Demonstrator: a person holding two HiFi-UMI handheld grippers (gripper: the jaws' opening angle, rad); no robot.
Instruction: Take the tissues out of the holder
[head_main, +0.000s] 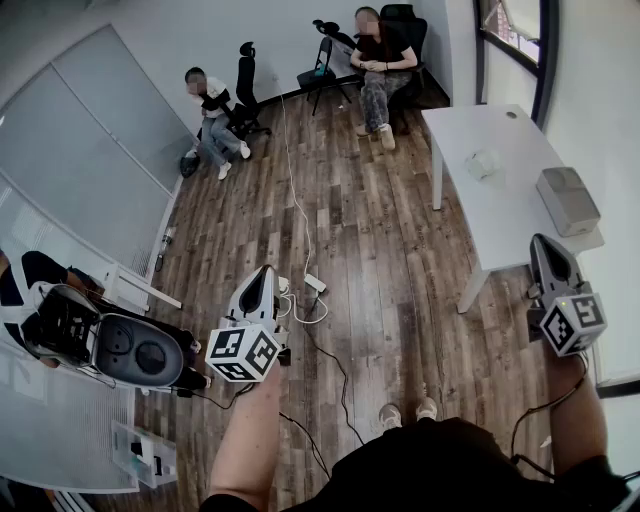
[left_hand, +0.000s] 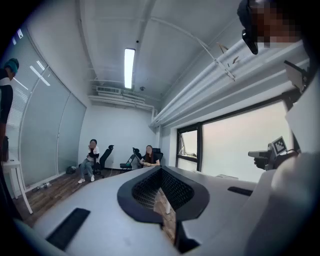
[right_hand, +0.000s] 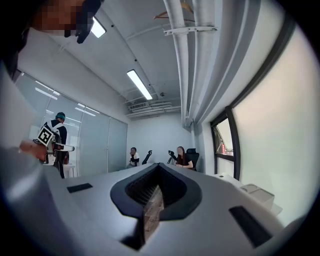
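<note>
Jaws of my grey left gripper (head_main: 264, 276) and grey right gripper (head_main: 544, 247) are pressed together, empty, held level, I think because the grey rectangular tissue holder (head_main: 567, 200) sits well apart on the white table (head_main: 500, 225).

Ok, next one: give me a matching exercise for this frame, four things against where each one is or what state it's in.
Things:
1. tissue holder
2. power strip
3. left gripper
4. right gripper

Places or states:
A. shut, over the wood floor, away from the table
B. lying on the floor
C. shut, beside the white table, at its near corner
D. resting on the table near its edge

Pairs: 1-D, 2-B, 3-A, 4-C.
</note>
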